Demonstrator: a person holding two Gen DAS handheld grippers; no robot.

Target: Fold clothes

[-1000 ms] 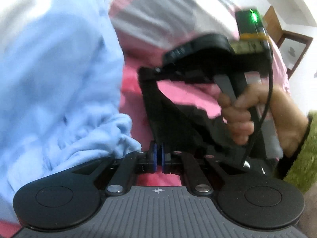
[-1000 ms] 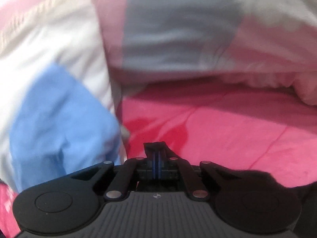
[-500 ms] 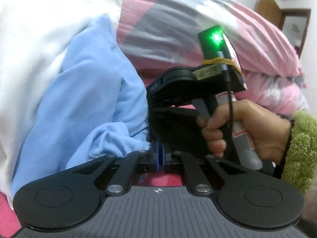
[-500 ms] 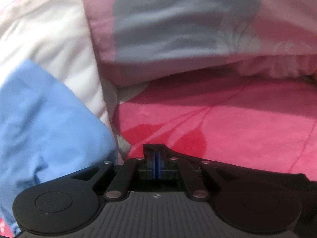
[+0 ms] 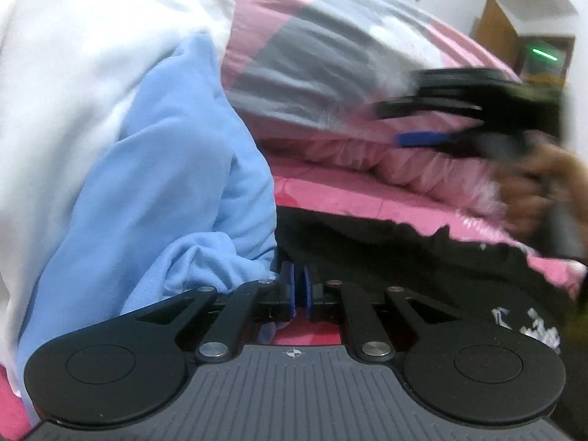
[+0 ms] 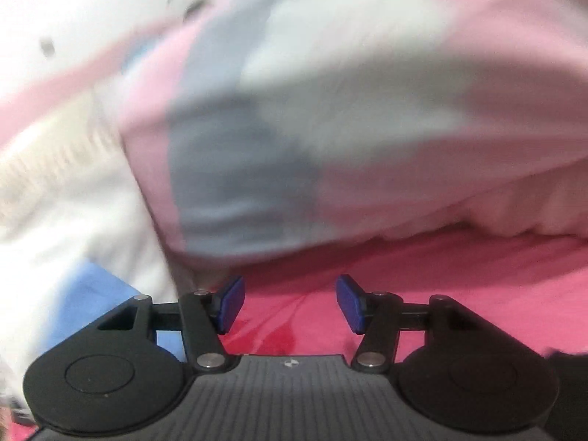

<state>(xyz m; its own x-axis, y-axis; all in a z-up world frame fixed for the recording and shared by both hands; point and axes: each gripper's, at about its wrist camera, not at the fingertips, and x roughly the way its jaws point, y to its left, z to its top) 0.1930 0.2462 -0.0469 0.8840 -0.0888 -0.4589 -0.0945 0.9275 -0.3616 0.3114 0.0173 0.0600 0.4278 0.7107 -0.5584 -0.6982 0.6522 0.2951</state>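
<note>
A black garment (image 5: 386, 250) with white print lies spread on the pink bed sheet (image 5: 349, 194). My left gripper (image 5: 299, 288) is shut, with the garment's near edge pinched between its blue pads. The right gripper (image 5: 422, 139), blurred and held by a hand (image 5: 533, 191), hovers above the garment's far side. In the right wrist view the right gripper (image 6: 290, 303) stands open over the bare sheet (image 6: 441, 286) with nothing between its fingers. A dark corner of the garment (image 6: 566, 364) shows at the lower right.
A light blue garment (image 5: 176, 183) and a white one (image 5: 73, 73) are piled at the left, touching my left gripper's side. A bulky pink and grey duvet (image 5: 330, 66) lies along the back. A wooden door (image 5: 496, 29) stands at the far right.
The right gripper has opened, let go of the black garment and swung up to the right. The garment now lies on the sheet. The left gripper stays shut on its edge.
</note>
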